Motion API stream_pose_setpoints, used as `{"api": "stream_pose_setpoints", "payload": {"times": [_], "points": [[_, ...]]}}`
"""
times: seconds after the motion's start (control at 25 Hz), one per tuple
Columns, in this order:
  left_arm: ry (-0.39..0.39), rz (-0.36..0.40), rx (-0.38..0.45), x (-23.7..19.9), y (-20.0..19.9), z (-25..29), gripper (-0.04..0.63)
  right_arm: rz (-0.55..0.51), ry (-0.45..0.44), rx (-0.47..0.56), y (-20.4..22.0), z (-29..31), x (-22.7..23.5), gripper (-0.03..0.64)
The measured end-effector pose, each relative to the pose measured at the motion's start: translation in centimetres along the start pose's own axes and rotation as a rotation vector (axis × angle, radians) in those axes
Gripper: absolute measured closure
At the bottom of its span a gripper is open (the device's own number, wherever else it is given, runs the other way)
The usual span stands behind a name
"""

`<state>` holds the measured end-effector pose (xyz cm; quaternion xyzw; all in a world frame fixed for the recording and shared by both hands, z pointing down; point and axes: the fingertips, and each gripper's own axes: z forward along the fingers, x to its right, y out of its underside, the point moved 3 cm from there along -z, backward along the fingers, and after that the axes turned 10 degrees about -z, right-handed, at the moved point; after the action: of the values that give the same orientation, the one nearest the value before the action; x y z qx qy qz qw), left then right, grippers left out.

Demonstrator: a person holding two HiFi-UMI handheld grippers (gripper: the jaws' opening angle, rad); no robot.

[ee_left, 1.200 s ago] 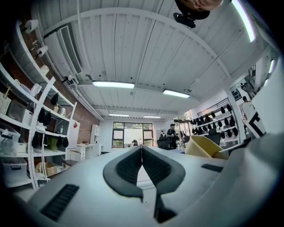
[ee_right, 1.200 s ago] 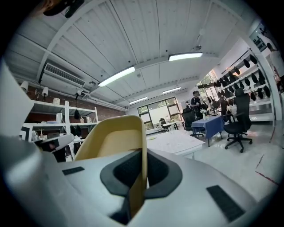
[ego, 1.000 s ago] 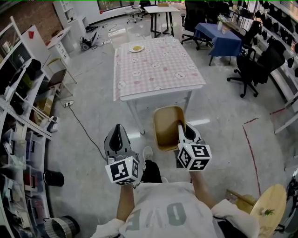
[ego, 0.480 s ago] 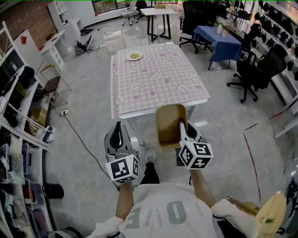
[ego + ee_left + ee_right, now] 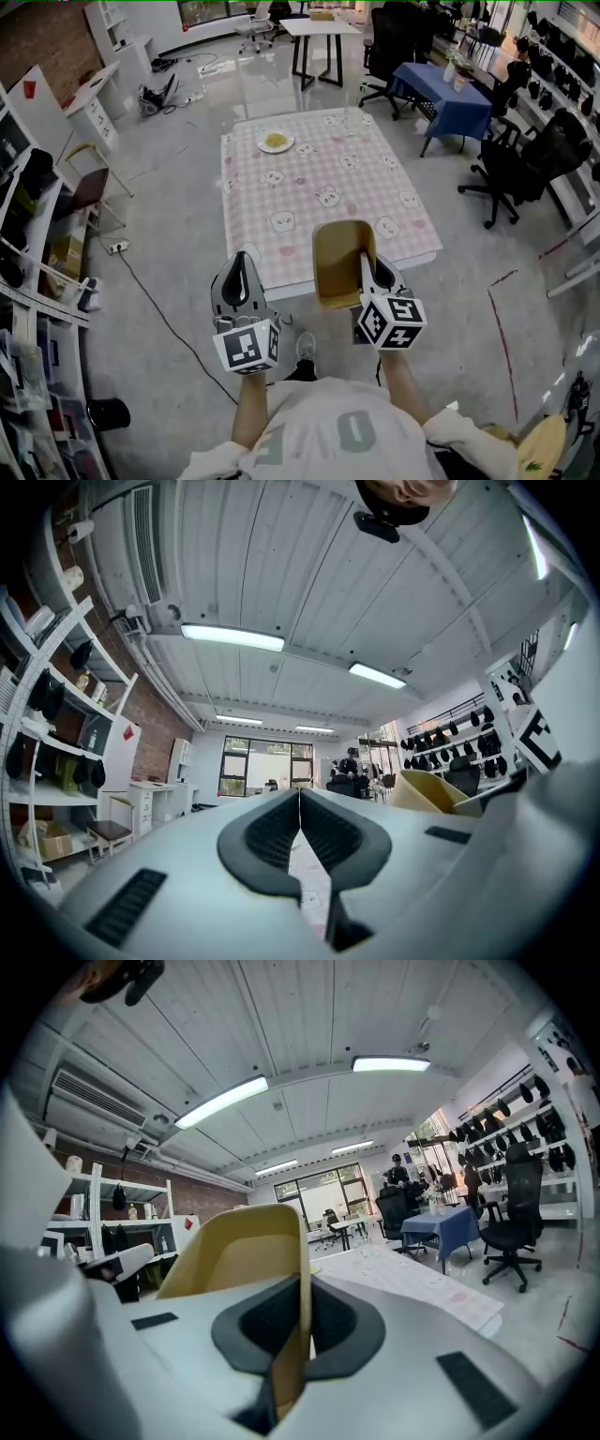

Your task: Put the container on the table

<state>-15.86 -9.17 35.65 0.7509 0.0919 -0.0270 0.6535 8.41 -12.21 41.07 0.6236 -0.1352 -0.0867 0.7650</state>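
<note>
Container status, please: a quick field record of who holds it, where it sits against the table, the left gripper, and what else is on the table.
Container: tan, open-topped, carried in the air
Held by: right gripper, shut on the container's side wall
Position: overlaps the near edge of the table in the head view; not set down
Left gripper: shut, nothing between its jaws
Table: pink-checked top, one plate at the far end
</note>
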Motion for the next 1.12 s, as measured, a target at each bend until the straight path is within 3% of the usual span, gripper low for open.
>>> {"api": "stream_pose_setpoints", "payload": {"times": [0.44,0.68,1.12], "points": [[0.091,0.018,-0.056,-2.9,3.1,10.2,0.568,-0.029,0.046,-0.025,-1.0,9.6,-1.2,0.584],[0.099,-0.003,-0.083,-4.4,3.3,11.9,0.568,-0.036,0.034,-0.041,-1.8,11.6,-3.2,0.584],[0.084,0.009,-0.049,-5.0,2.1,12.8,0.568,-0.009,0.023,-0.012,-2.5,13.0,-3.9,0.584]]}}
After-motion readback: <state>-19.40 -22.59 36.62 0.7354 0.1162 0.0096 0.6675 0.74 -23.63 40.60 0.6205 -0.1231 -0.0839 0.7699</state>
